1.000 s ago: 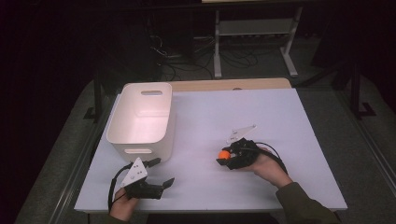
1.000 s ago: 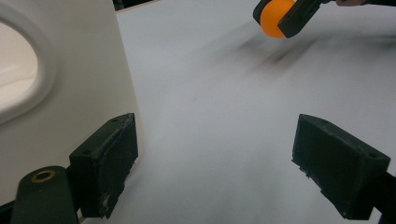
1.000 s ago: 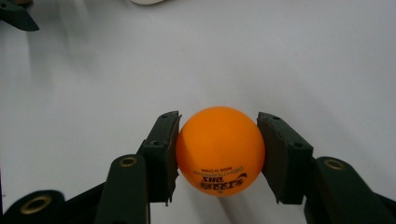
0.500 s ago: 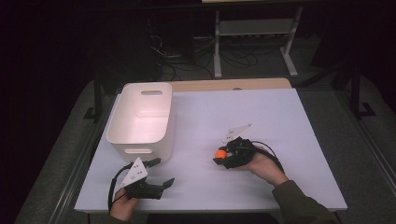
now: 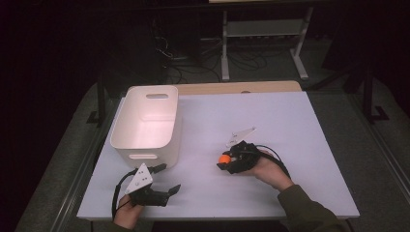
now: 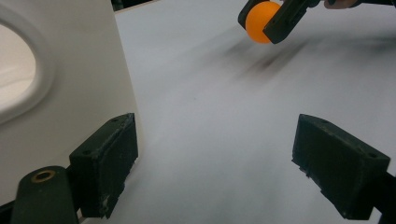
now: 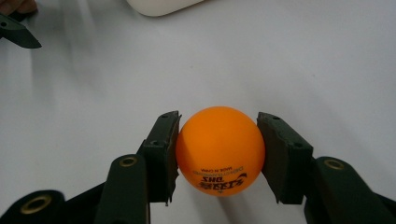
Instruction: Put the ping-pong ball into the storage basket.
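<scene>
Right gripper view: our right claw (image 7: 218,154) pinches the orange ball (image 7: 220,151); left claw (image 6: 231,158) gapes; smooth ball could squirt out.

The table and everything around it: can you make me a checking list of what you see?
Surface: white table top, flat and bare in the middle.
Job's things: orange ball with printed letters; white bin at the table's left, nothing seen inside.
Clutter: nothing seen.
Grippers: right tool shut on the ball, just above the table; left tool open, beside the bin's wall.
Cables: black cable trailing from the left tool; loose wires on the floor behind.
Surroundings: dark room, metal rack behind the table.
</scene>
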A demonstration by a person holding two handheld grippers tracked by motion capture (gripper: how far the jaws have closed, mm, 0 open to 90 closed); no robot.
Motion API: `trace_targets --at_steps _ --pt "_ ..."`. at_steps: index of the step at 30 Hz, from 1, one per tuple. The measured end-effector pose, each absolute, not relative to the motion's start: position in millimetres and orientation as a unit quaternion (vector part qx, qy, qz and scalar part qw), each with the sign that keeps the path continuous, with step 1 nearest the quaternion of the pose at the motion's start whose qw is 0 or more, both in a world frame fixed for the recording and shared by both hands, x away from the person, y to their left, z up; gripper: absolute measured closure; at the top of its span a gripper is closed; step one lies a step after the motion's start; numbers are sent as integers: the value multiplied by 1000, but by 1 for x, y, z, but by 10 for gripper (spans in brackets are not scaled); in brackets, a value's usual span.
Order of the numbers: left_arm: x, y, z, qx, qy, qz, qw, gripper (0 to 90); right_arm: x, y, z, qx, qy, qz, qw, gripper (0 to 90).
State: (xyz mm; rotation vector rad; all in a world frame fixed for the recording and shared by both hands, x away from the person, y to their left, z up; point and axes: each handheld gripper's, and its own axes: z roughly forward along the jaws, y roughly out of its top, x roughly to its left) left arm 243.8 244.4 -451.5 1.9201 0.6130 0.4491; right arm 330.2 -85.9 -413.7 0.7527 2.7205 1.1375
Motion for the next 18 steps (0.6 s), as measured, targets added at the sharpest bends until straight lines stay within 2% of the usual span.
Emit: trace_targets --at_steps 18 --pt "244 244 -452 798 254 188 513 141 334 -71 -414 240 895 372 45 495"
